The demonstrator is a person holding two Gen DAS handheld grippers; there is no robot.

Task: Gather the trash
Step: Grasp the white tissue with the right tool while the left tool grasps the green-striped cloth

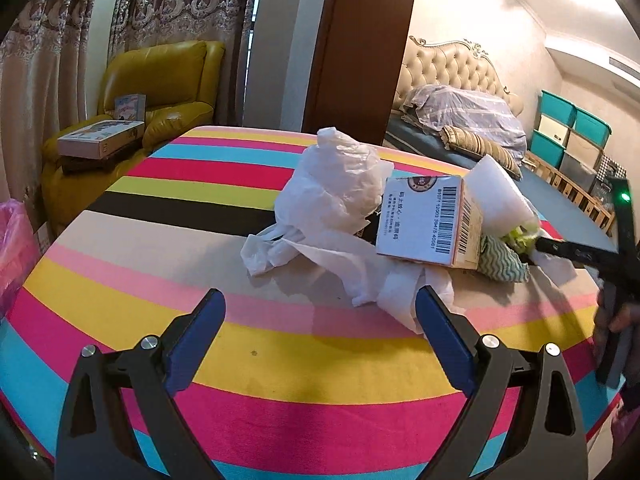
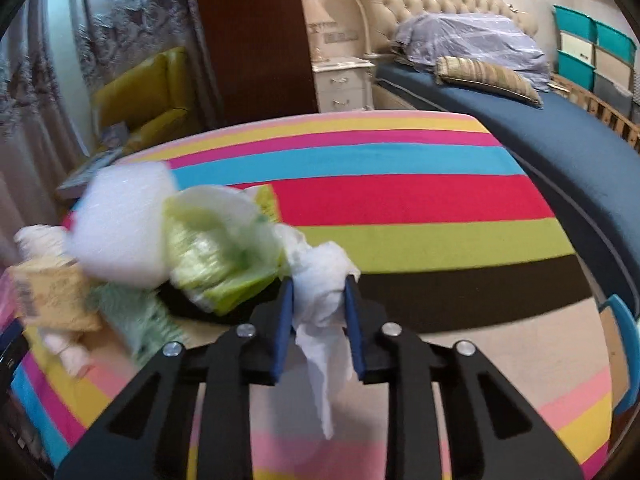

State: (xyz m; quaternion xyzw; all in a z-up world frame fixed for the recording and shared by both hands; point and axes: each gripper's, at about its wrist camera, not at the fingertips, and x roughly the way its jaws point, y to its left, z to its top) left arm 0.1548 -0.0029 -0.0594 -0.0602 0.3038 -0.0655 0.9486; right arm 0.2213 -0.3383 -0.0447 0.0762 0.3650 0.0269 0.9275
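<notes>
A heap of trash lies on the striped tablecloth (image 1: 168, 216): a crumpled white plastic bag (image 1: 332, 188), a barcoded cardboard box (image 1: 428, 220), a white foam block (image 1: 500, 196), loose tissue paper (image 1: 384, 284) and a green patterned cloth (image 1: 500, 264). My left gripper (image 1: 320, 296) stands open just in front of the heap, with nothing between its fingers. My right gripper (image 2: 319, 283) is shut on a wad of white tissue (image 2: 324, 356), whose tail hangs down between the fingers. A green-and-white wrapper (image 2: 216, 256) and the foam block (image 2: 124, 216) sit just left of it. In the left wrist view the right gripper (image 1: 538, 242) reaches into the heap from the right.
A pink plastic bag (image 1: 12, 248) hangs at the table's left edge. A yellow armchair (image 1: 160, 80) holding boxes stands behind the table. A bed with a blue sheet (image 2: 560, 152) lies to the right, with teal storage bins (image 2: 592, 52) beyond it and a white nightstand (image 2: 344, 84) beside it.
</notes>
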